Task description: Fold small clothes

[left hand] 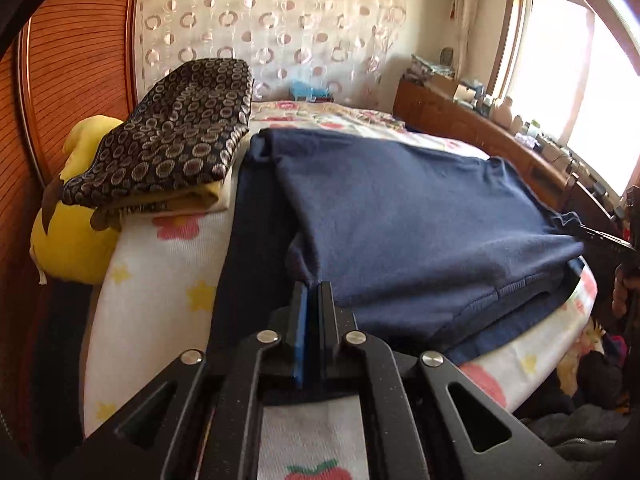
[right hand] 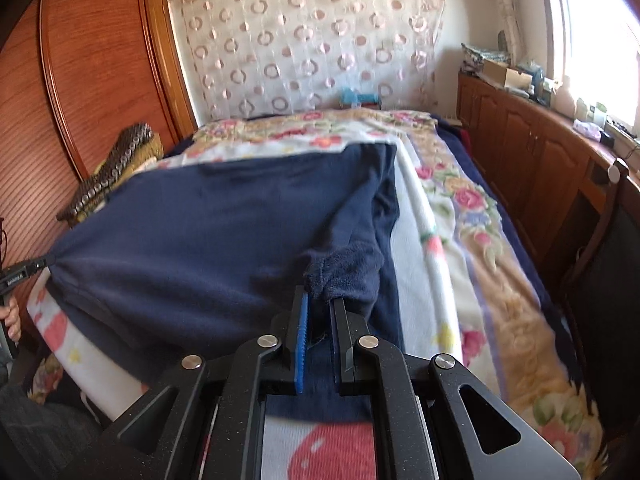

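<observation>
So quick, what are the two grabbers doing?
Left gripper: closed, pinching the dark navy fleece garment.
Right gripper: closed, pinching the same garment's other bunched corner.

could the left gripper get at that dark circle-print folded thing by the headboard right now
Probably not as things stand. The left gripper is shut on a corner of the navy garment, so it is occupied. The circle-print bundle lies uncovered up and to the left of it, with nothing blocking the way.
</observation>
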A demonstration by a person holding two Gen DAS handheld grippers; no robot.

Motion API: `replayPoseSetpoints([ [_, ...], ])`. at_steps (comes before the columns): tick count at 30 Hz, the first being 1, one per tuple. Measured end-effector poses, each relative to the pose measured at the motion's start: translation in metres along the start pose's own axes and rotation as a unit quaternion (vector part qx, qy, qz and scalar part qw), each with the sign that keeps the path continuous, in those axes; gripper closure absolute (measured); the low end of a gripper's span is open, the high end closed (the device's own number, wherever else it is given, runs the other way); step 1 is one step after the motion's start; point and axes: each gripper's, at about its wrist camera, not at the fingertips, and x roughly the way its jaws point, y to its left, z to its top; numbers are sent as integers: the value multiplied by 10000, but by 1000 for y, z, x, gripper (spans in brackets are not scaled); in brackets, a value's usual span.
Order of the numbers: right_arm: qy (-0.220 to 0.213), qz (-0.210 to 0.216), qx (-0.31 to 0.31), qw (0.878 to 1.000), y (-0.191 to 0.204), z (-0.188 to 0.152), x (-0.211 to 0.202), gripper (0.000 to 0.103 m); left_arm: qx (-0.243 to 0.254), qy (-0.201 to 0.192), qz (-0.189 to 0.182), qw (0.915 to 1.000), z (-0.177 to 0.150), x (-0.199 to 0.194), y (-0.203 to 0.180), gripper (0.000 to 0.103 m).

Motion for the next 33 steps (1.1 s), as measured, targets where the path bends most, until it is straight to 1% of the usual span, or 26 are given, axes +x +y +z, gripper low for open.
replayPoseSetpoints([
  [2,32,34,27,10000,1,1,1,95,51,48,116,9999,-1,1,-2,98],
  [4,50,36,70,10000,2,0,-2,90,75,73,141,9998,-1,1,-1,87],
  [5,38,31,91,9999,0,1,-4,90,71,73,126,9999,-1,0,-1,84],
  [7,0,42,110,9999,-1,-1,-12,89,55,71,126,9999,-1,-2,0,72],
  [9,-28,-56,44,10000,0,1,-17,88,65,46,86,9999,-2,-5,0,65],
  [11,-78,-224,-53,9997,1,-4,-25,86,64,21,117,9999,-1,-7,1,65],
  [12,-93,-282,-104,9995,1,-5,-26,83,57,24,154,9999,-1,-7,1,64],
  [13,-82,-318,-133,9994,-1,-7,-26,77,52,17,154,9999,0,-8,1,61],
  [15,-18,-429,-174,9989,-3,-10,-20,74,65,-6,100,9999,0,-8,1,61],
  [18,141,-637,-155,9978,-6,-16,-12,74,154,68,157,9997,0,-3,-2,61],
  [24,472,-686,-68,9965,-6,-26,5,74,184,311,228,9991,-3,10,0,60],
  [27,443,-643,-70,9969,-5,-25,3,74,174,372,229,9989,-5,14,0,60],
  [29,436,-557,-157,9974,-4,-26,1,86,168,393,245,9988,-6,15,1,60],
  [30,445,-511,-230,9974,-6,-25,0,95,155,400,254,9988,-6,16,1,60],
  [33,473,-459,-408,9970,-4,-27,-10,97,134,414,251,9987,-8,16,0,60],
])
